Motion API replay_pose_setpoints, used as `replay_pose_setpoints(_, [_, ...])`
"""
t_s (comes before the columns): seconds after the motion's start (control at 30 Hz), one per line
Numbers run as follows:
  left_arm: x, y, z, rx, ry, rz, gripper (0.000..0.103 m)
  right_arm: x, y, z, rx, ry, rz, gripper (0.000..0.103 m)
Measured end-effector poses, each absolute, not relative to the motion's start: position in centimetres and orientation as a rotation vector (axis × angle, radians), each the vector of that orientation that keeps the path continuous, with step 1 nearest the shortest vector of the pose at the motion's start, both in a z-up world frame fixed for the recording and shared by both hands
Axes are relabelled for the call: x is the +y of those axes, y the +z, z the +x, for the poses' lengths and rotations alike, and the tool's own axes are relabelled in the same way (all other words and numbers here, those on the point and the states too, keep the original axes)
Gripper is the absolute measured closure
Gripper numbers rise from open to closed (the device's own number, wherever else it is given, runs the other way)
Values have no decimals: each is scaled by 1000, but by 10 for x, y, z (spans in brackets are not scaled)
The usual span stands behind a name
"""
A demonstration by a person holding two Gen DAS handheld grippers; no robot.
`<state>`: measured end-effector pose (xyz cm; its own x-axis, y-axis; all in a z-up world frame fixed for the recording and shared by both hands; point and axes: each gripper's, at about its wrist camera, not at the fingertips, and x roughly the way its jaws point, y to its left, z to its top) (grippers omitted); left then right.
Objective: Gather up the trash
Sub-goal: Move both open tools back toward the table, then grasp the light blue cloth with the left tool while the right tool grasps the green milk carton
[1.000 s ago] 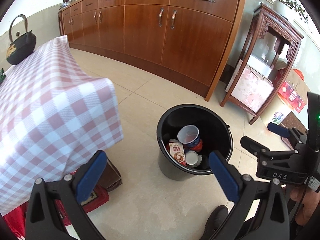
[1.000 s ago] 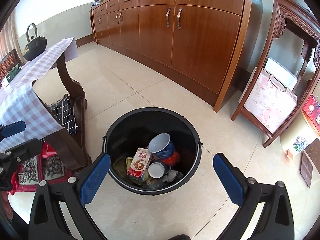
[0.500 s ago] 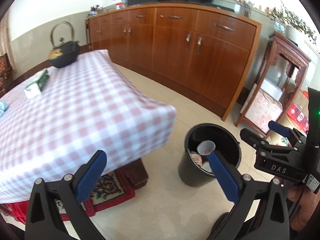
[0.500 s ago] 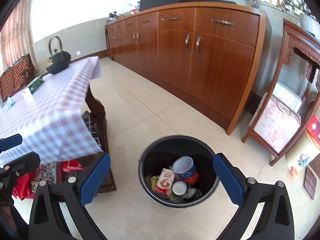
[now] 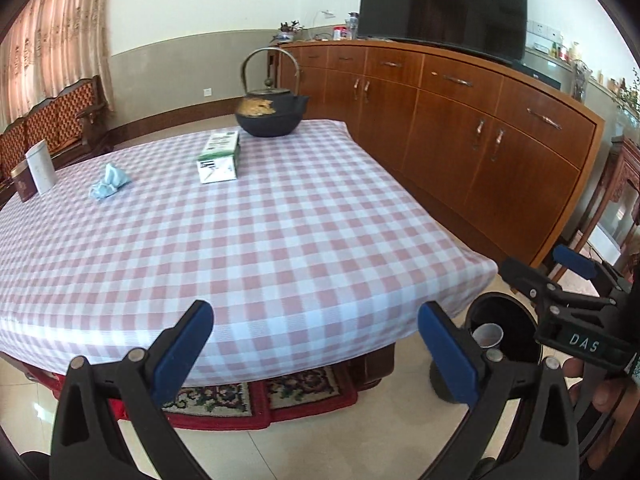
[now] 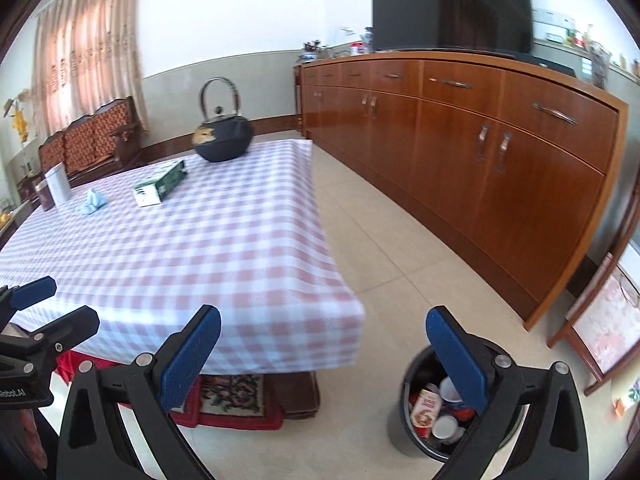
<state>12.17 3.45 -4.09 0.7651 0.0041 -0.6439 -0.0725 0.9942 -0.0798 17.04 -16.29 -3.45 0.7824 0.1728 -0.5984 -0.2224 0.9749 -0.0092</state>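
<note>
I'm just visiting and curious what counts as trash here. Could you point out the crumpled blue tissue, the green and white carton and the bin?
crumpled blue tissue (image 5: 110, 186), left wrist view, middle of the wad.
green and white carton (image 5: 220, 157), left wrist view, top face.
bin (image 6: 400, 420), right wrist view, outer wall.

Bare tablecloth (image 5: 280, 232) before far clutter

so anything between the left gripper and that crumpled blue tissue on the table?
Nothing visible. The left gripper is open at the near table edge; only bare checked tablecloth lies before the blue tissue. The green box sits off to its right.
</note>
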Motion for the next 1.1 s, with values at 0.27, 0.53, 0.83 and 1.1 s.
replay_pose_setpoints(0.27, [103,-41,115,684,175,-148,0,-86,-30,183,636,333,-119,0])
replay_pose_setpoints(0.53, [165,-38,119,673,246,-190,0,-11,-16,200,597,460,-146,0])
replay_pose_setpoints(0.83, [236,-35,147,647,336,-209,1,71,-16,239,626,545,-176,0])
replay_pose_setpoints(1.1, [274,-41,208,660,336,-185,1,132,-27,304,697,536,-233,0])
